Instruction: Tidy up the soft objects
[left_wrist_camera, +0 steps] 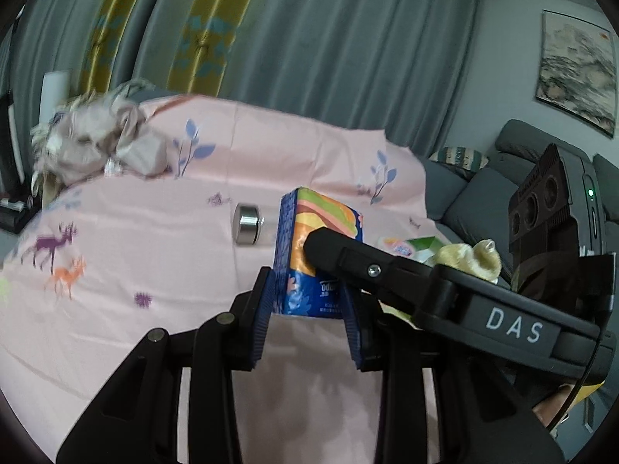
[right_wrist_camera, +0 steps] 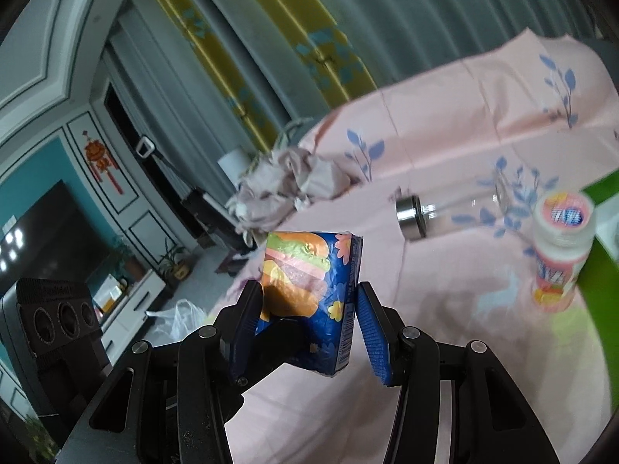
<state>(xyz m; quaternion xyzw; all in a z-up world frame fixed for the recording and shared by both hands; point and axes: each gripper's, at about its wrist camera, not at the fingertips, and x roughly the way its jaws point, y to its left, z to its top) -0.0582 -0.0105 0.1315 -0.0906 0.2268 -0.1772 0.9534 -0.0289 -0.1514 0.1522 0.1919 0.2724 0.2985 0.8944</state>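
A blue tissue pack (left_wrist_camera: 309, 255) with an orange and green print stands between the blue pads of my left gripper (left_wrist_camera: 309, 309), which is shut on its lower end. My right gripper (right_wrist_camera: 305, 317) is around the same pack (right_wrist_camera: 309, 294); its left pad touches the pack, its right pad stands a little apart. One right finger (left_wrist_camera: 348, 255) crosses the pack in the left wrist view. A crumpled pinkish cloth (left_wrist_camera: 96, 139) lies at the far left of the pink sheet (left_wrist_camera: 154, 251); it also shows in the right wrist view (right_wrist_camera: 278, 189).
A clear bottle with a steel cap (left_wrist_camera: 247, 228) lies on the sheet behind the pack, also in the right wrist view (right_wrist_camera: 414, 216). A white and pink jar (right_wrist_camera: 561, 259) stands beside a green container (right_wrist_camera: 595, 270). A yellowish soft item (left_wrist_camera: 472, 259) lies right. A grey sofa (left_wrist_camera: 483, 193) is beyond.
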